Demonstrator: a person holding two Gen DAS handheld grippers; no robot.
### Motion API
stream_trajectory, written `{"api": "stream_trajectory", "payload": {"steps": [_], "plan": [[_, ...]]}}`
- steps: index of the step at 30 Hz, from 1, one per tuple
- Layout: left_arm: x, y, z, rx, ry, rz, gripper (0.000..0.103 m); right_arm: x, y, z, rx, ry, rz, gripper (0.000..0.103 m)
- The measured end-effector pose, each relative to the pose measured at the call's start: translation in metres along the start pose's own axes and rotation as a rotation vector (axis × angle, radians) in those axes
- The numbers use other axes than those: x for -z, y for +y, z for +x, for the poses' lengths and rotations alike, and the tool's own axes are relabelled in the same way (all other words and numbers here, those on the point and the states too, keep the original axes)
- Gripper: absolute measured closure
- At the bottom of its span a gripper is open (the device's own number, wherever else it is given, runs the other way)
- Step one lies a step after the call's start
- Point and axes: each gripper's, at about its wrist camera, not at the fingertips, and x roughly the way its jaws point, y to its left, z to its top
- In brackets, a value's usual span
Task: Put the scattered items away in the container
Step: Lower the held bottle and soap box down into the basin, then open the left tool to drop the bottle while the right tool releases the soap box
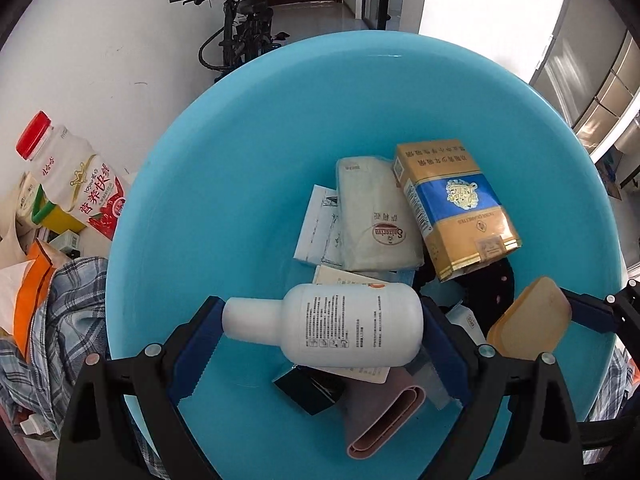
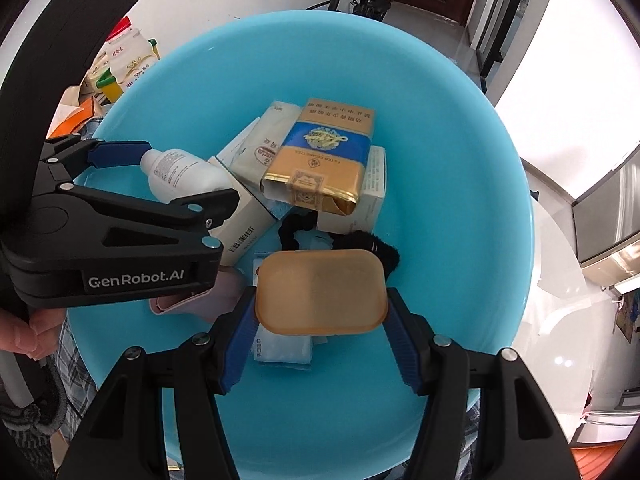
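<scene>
Over the round light-blue plastic basin [image 1: 224,184] both tools are poised at once, each loaded and pointing steeply down into it. Left gripper [image 1: 320,332] is clamped across the ends of a white plastic bottle with fine black print [image 1: 340,328], cap against one pad, base against the other, so the bottle lies crosswise above the pile. Right gripper [image 2: 320,312] is pinched on a translucent amber rounded-rectangle plastic case [image 2: 322,292], blue pads pressing its two short sides. This looks like the drop-off step: both items are already above the basin, so the next move calls for lowering a touch and spreading the jaws, one tool at a time I'd say, since the two sit close and the left tool's black body crowds the right one's near-left side. Down in the basin there's plenty already: a gold-and-blue cardboard cigarette pack [image 1: 456,208] toward the far right, a pale soft tissue pack with a red oval logo [image 1: 376,220] just left of it and touching, and a pink folded pouch [image 1: 384,424] at the near edge. Outside, far left, a red-capped drink bottle [image 1: 72,176] stands beside checked cloth [image 1: 60,312].
</scene>
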Motion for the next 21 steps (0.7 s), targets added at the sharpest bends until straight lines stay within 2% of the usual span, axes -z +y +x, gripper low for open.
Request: {"api": "stream_trajectory", "payload": {"steps": [13,21], "plan": [[0.000,0.017,-0.003,0.013,0.006,-0.062,0.007,0.001,0.004,-0.004,0.004,-0.006,-0.006,0.044],[-0.004,0.016,-0.032,0.011,-0.076,-0.037,0.007,0.004,-0.001,-0.014,-0.009,-0.022,0.004,0.044]]}}
